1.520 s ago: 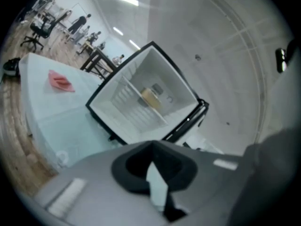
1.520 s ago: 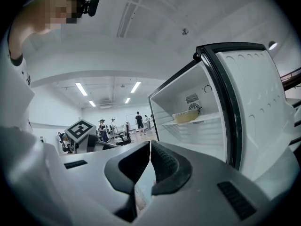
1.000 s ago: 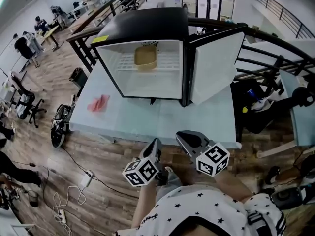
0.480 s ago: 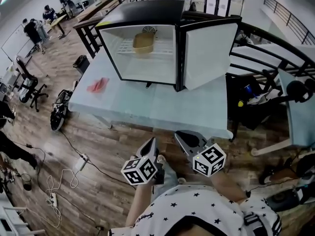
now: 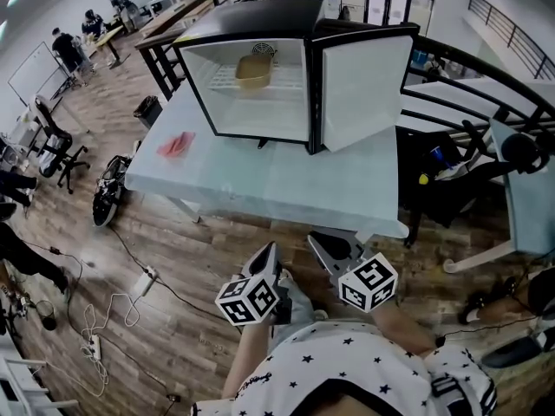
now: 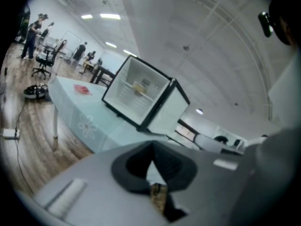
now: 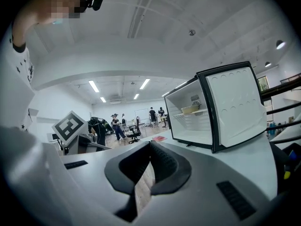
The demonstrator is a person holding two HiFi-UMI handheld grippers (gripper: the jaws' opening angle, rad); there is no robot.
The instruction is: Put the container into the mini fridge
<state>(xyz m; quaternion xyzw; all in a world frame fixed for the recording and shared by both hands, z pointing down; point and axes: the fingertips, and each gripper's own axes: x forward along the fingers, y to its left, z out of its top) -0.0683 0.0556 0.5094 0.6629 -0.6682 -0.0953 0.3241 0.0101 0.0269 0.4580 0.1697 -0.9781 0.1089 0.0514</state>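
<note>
Container (image 5: 252, 70) already sits on the mini fridge (image 5: 251, 20) shelf, its door (image 5: 364, 85) open; left gripper (image 5: 272, 250) and right gripper (image 5: 323, 240) hang back, jaws together, empty.

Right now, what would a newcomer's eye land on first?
The mini fridge on the pale table, its door swung wide, with the tan container on its wire shelf. Next, the left tongs and right tongs, both shut and empty, low by the person's body, short of the table.
</note>
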